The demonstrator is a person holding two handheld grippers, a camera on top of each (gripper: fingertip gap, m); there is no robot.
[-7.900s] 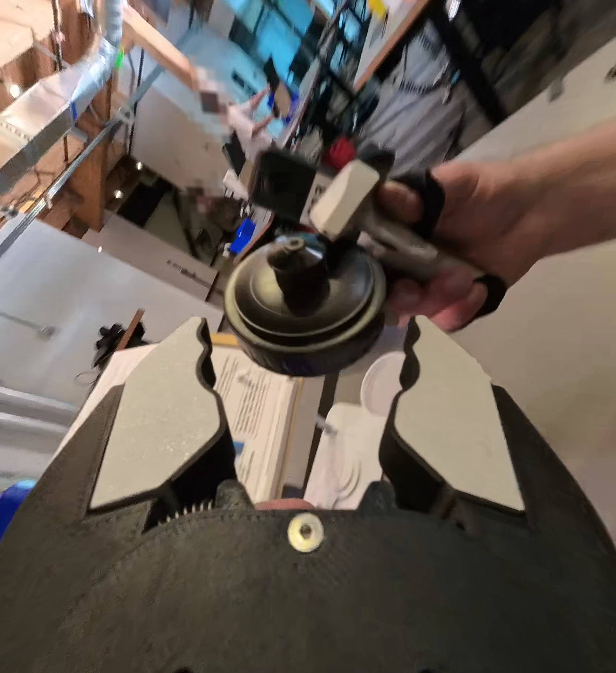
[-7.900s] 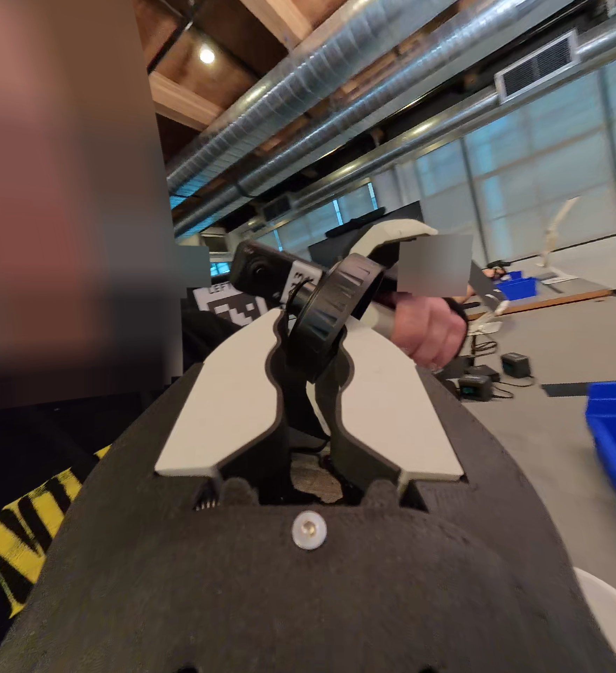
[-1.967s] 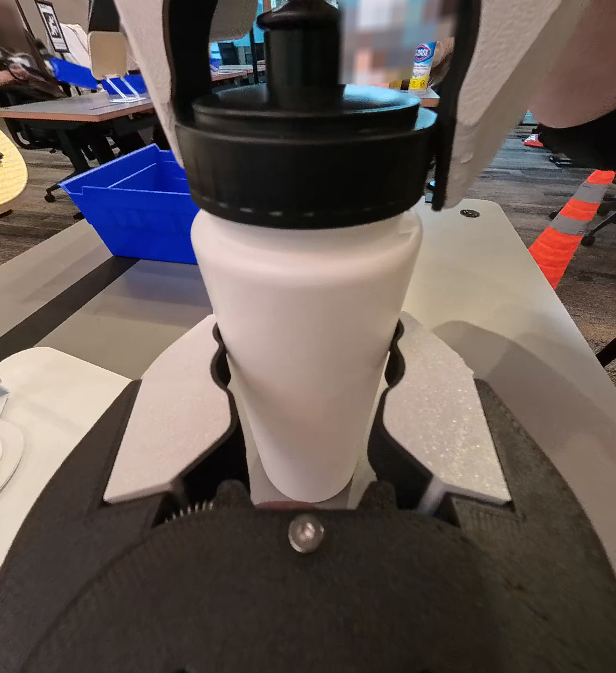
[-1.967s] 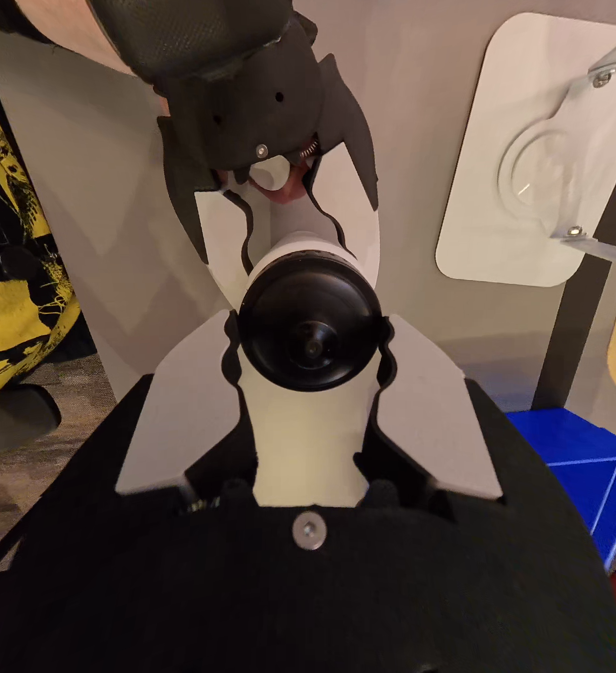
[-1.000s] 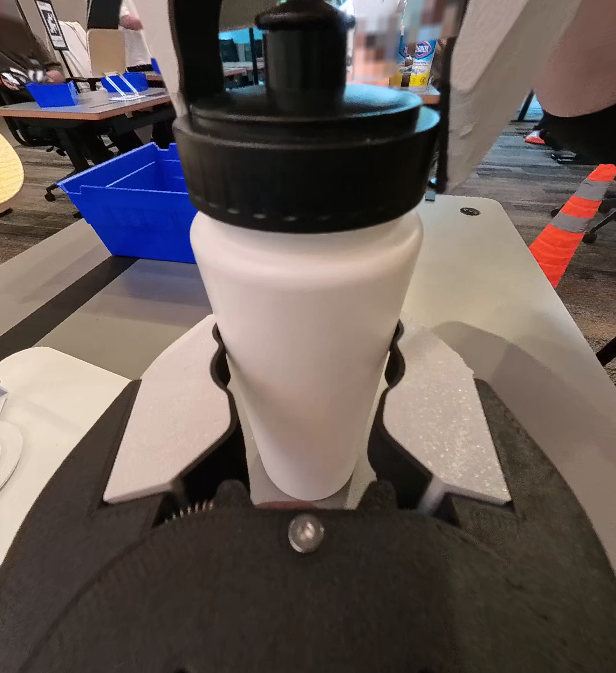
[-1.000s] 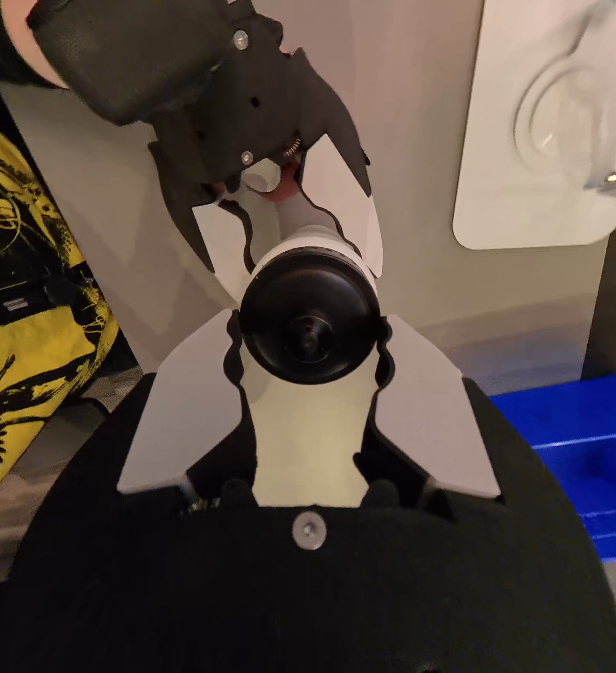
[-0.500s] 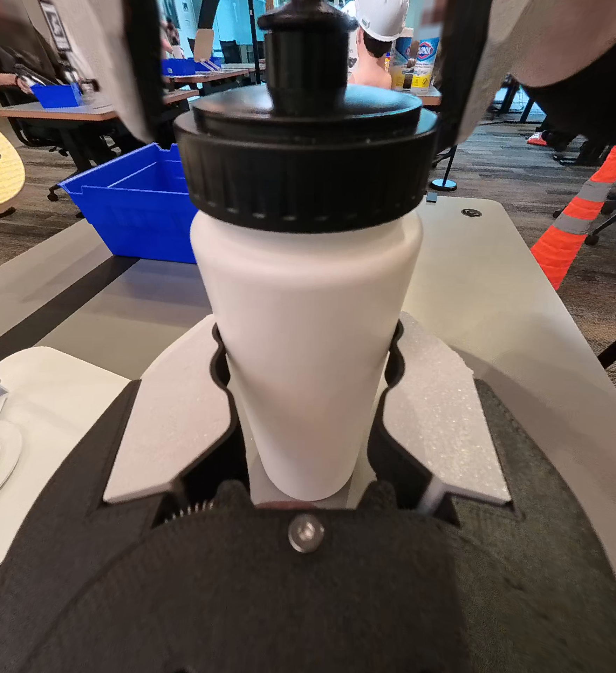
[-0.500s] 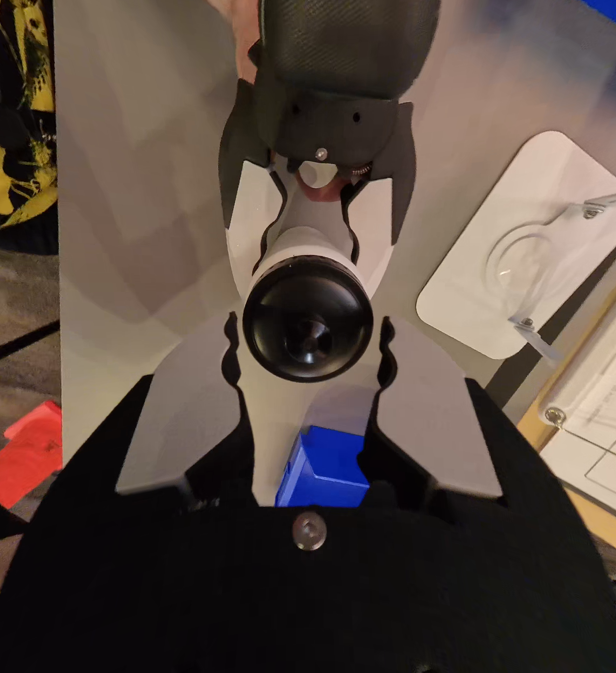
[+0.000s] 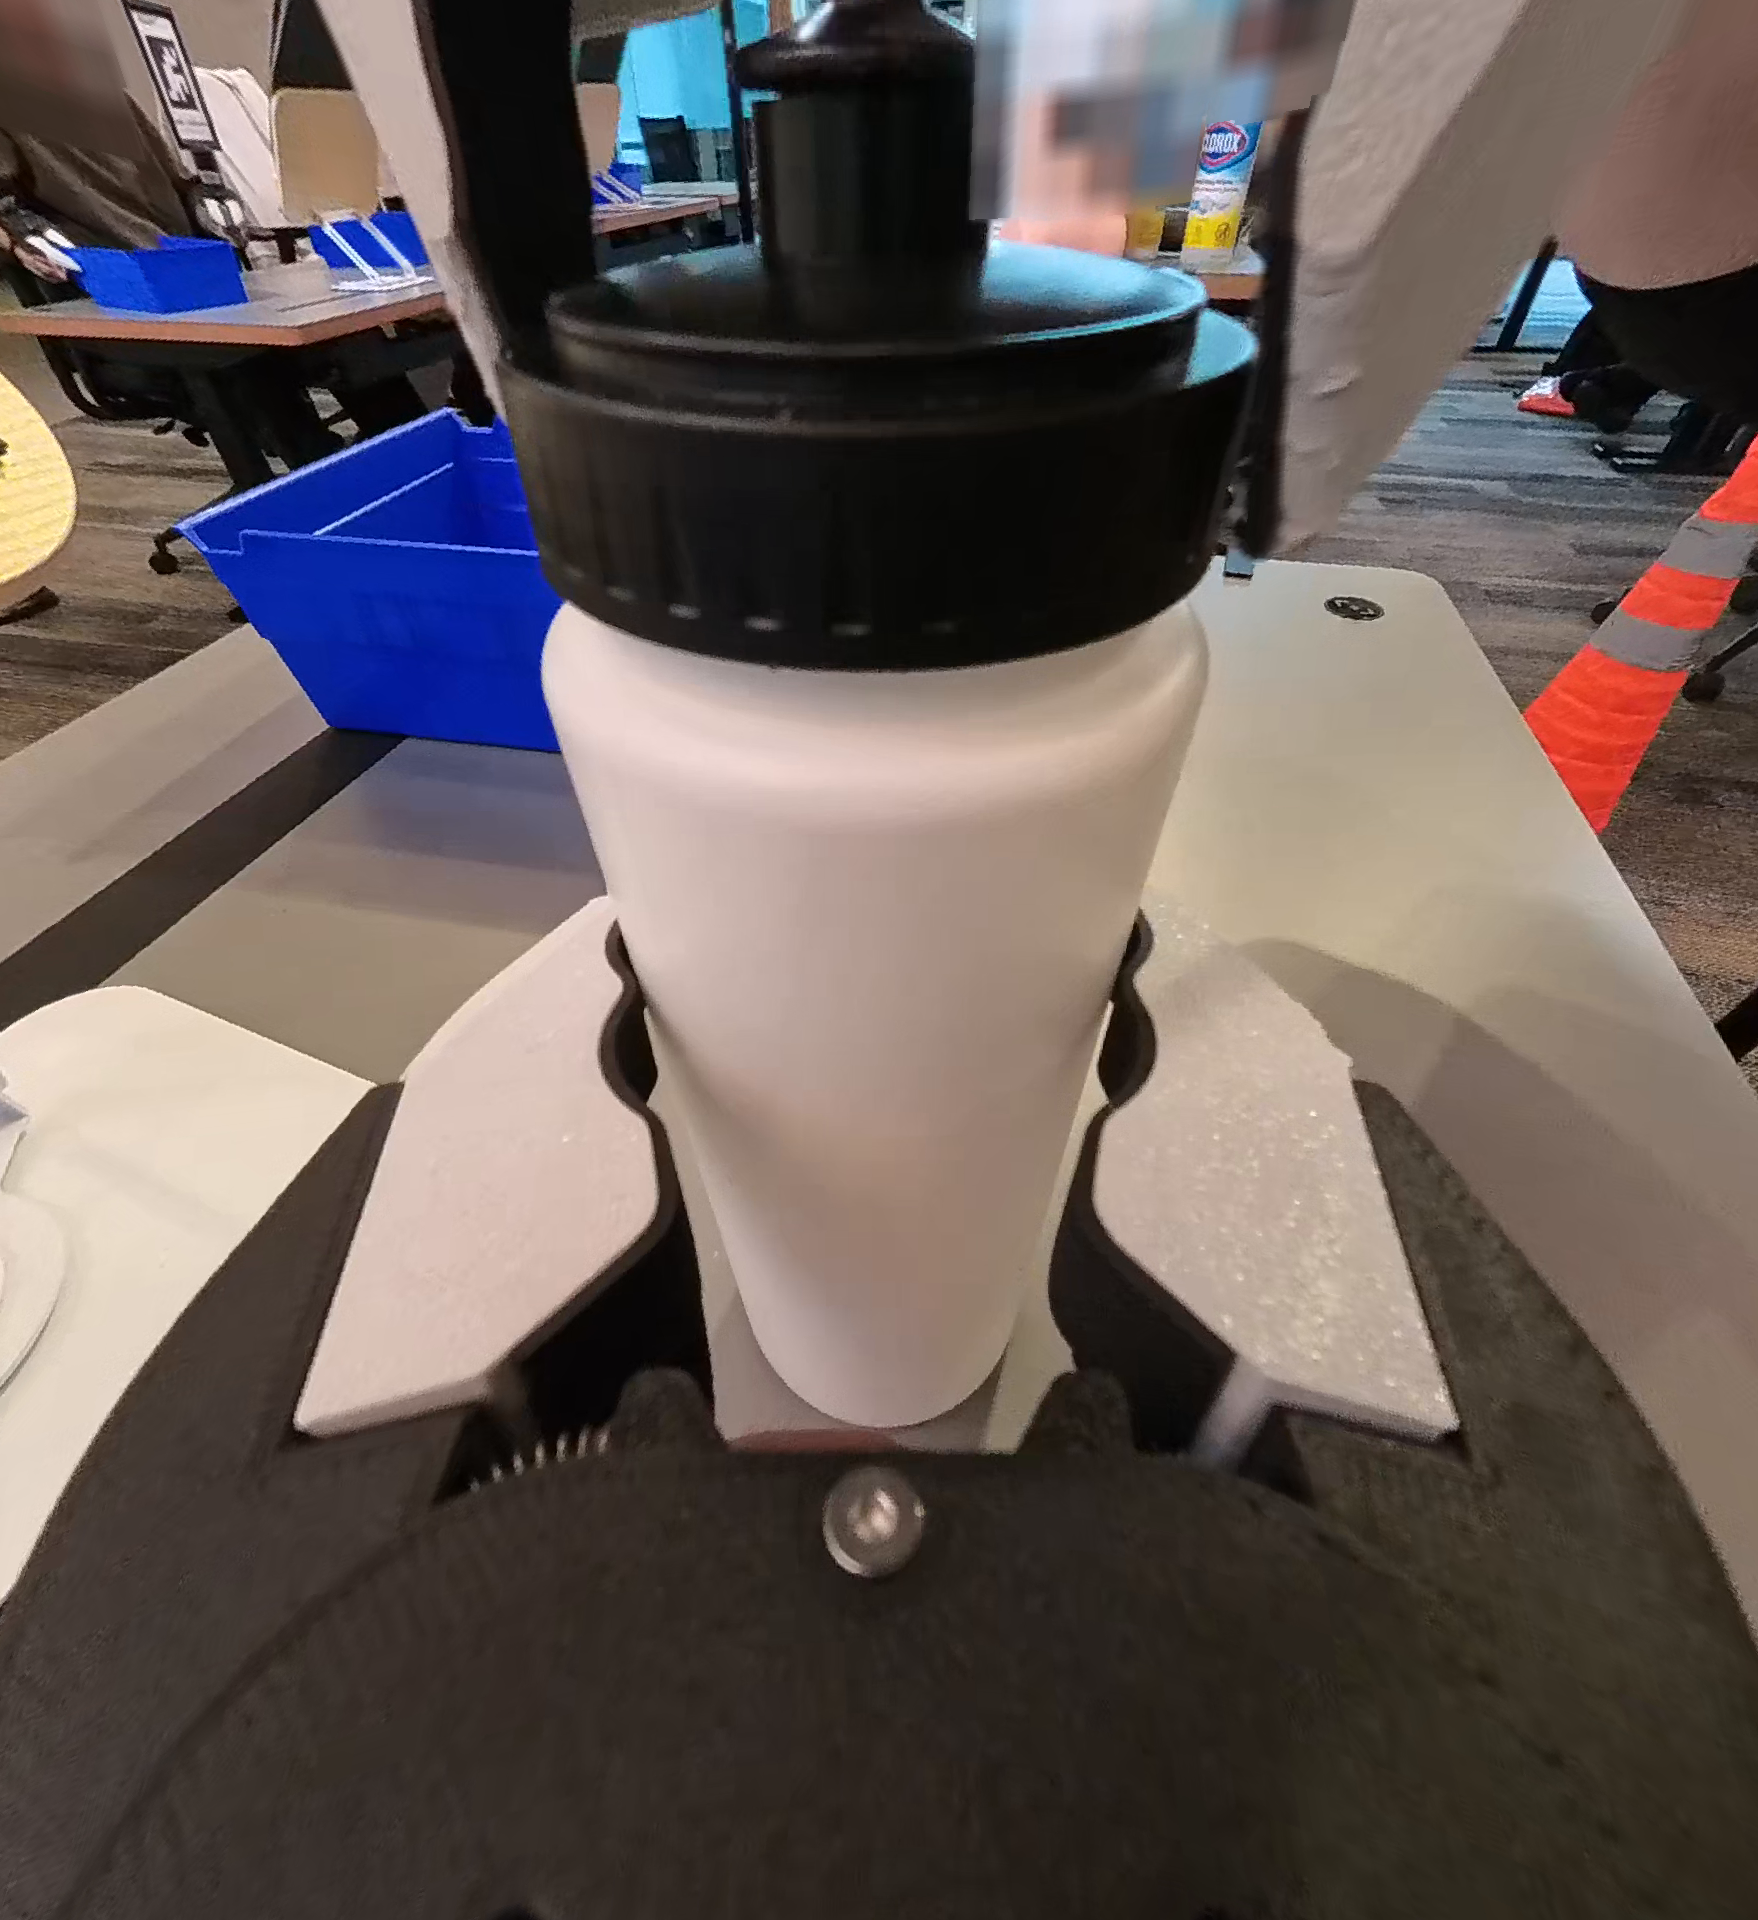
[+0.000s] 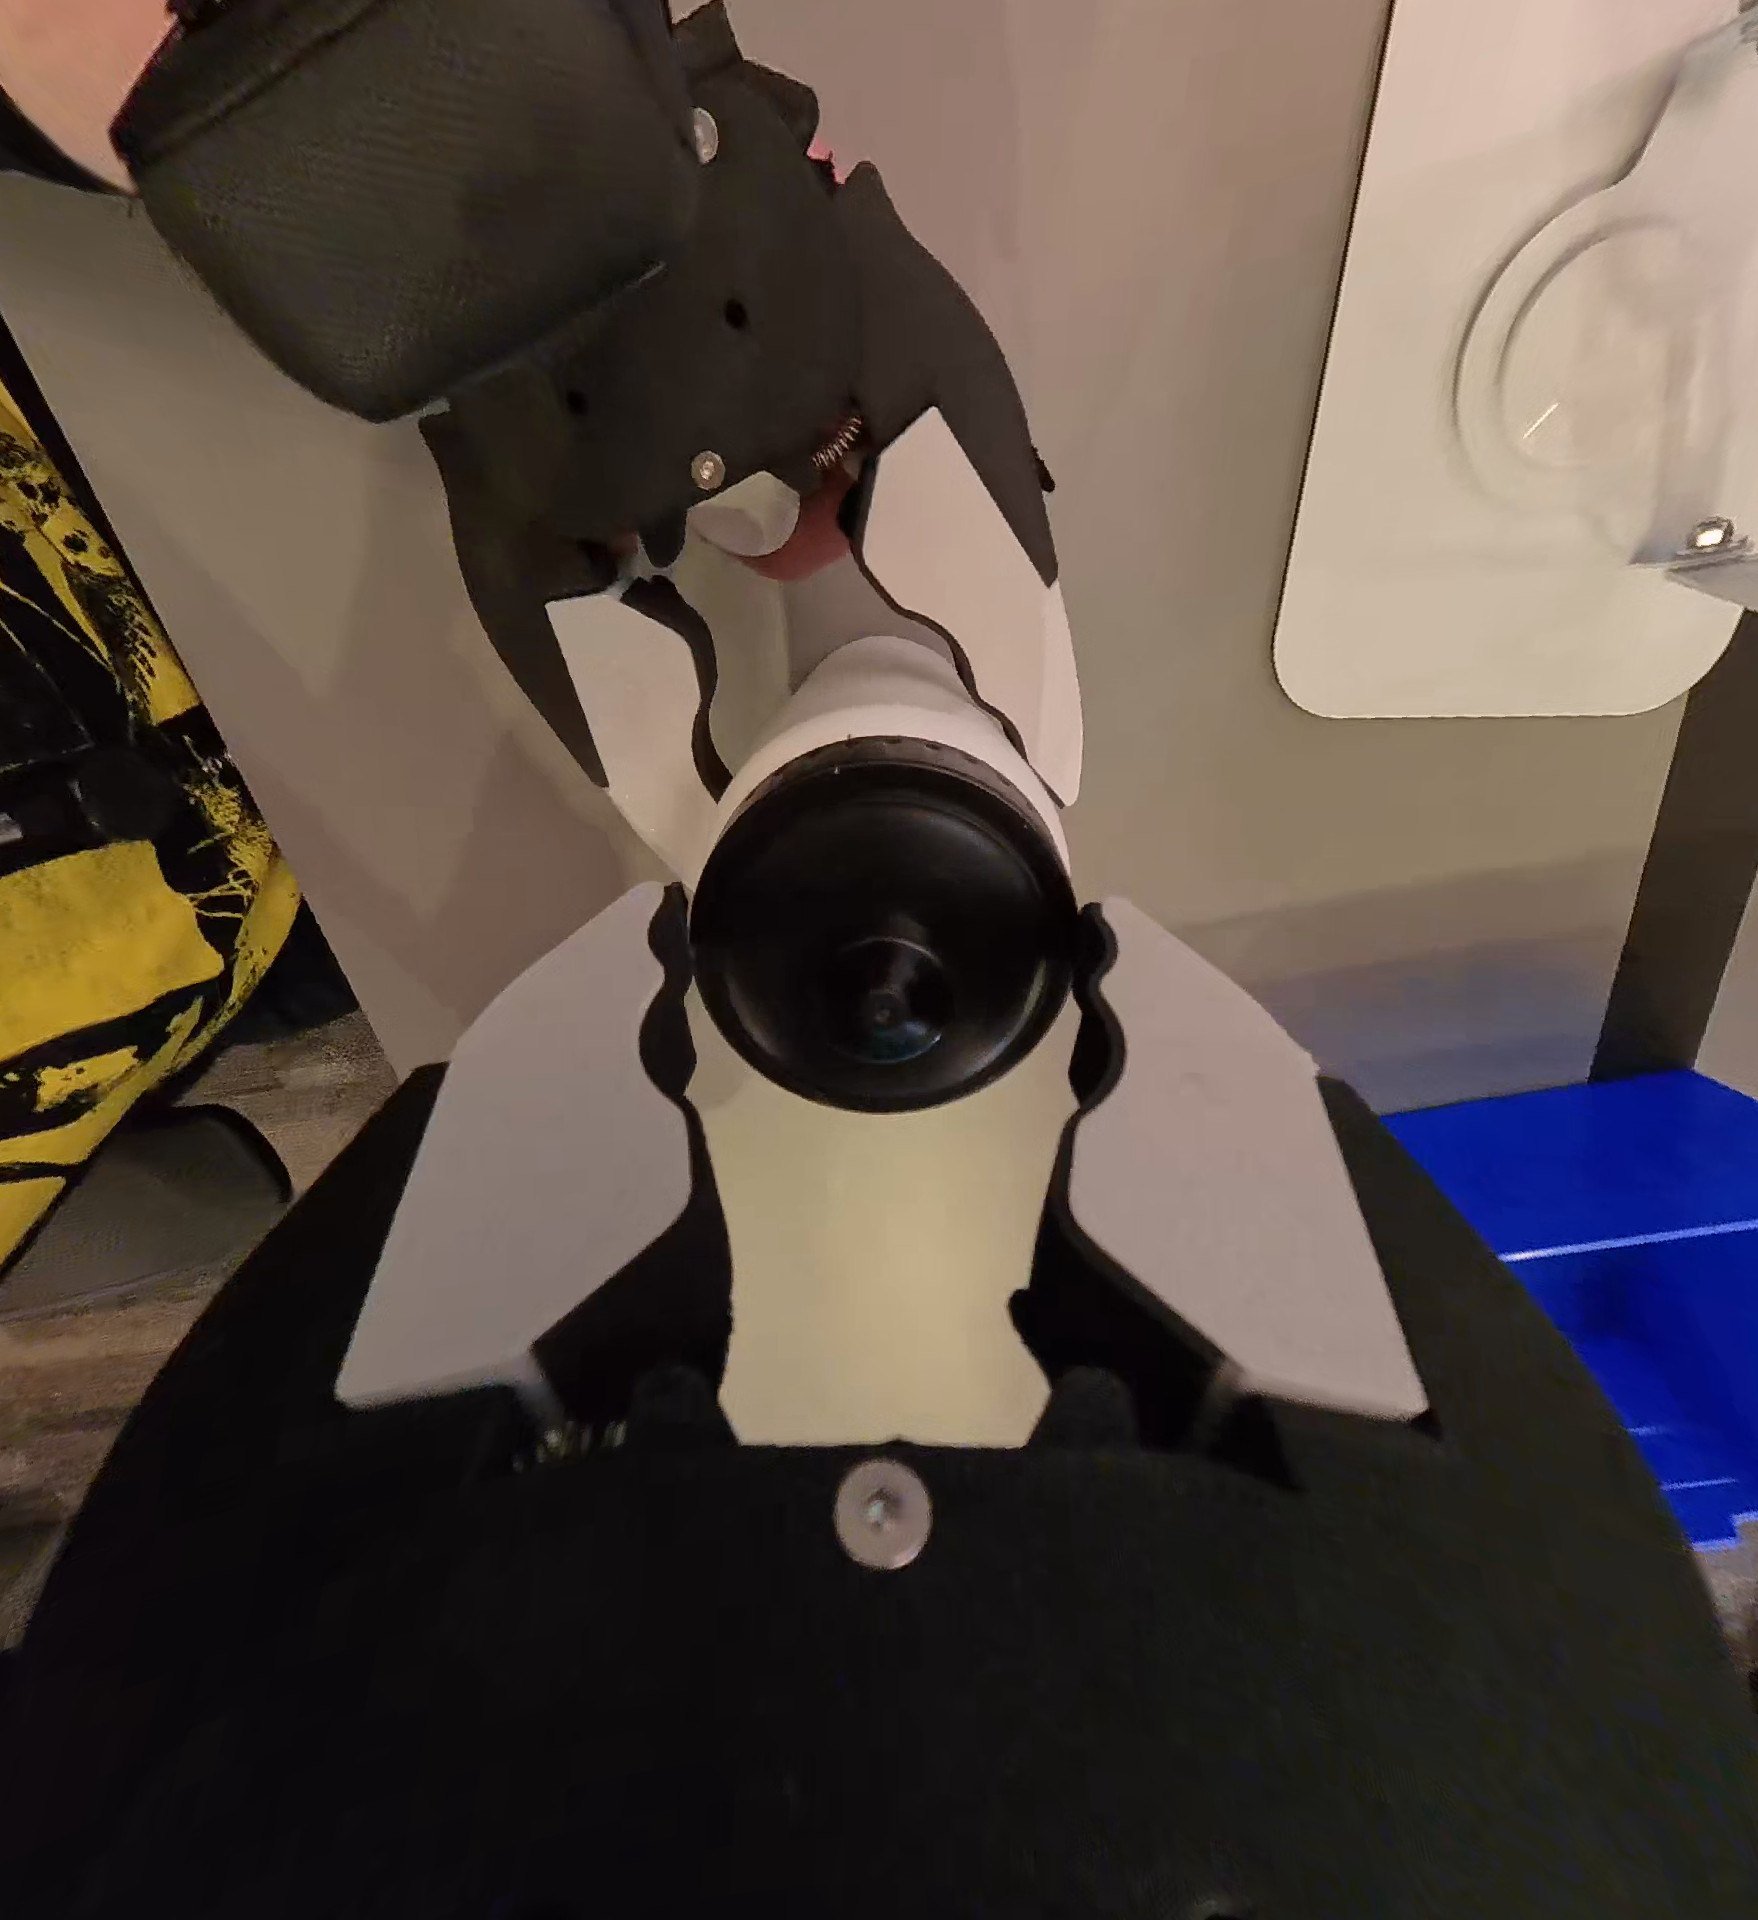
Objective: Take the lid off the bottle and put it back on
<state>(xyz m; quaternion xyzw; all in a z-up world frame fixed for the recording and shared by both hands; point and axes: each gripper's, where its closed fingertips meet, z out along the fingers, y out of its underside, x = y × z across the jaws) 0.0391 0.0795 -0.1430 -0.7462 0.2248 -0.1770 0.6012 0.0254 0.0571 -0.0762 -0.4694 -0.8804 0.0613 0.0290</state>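
Observation:
A white bottle [image 9: 875, 987] stands upright on the grey table [image 9: 1374, 831]. A black ribbed lid [image 9: 875, 499] with a spout sits on its neck. My left gripper [image 9: 875, 966] is shut on the bottle's lower body. My right gripper [image 10: 880, 935] comes down from above, and its jaws press on both sides of the lid [image 10: 854, 883]. Its white fingers [image 9: 1374, 260] show on either side of the lid in the left wrist view. The right wrist view also shows the bottle [image 10: 896, 707] and the left gripper [image 10: 833, 769], held by a gloved hand [image 10: 387, 208].
A blue bin [image 9: 387, 623] stands behind the bottle to the left and also shows in the right wrist view [image 10: 1633, 1299]. A white board with a clear fixture [image 9: 127, 1143] lies at the left. An orange cone [image 9: 1664, 675] stands on the floor beyond the table's right edge.
Earlier the right gripper held the lid in the air and the left gripper was open and empty. Over the last second the right gripper swung round above the seated lid and swung back.

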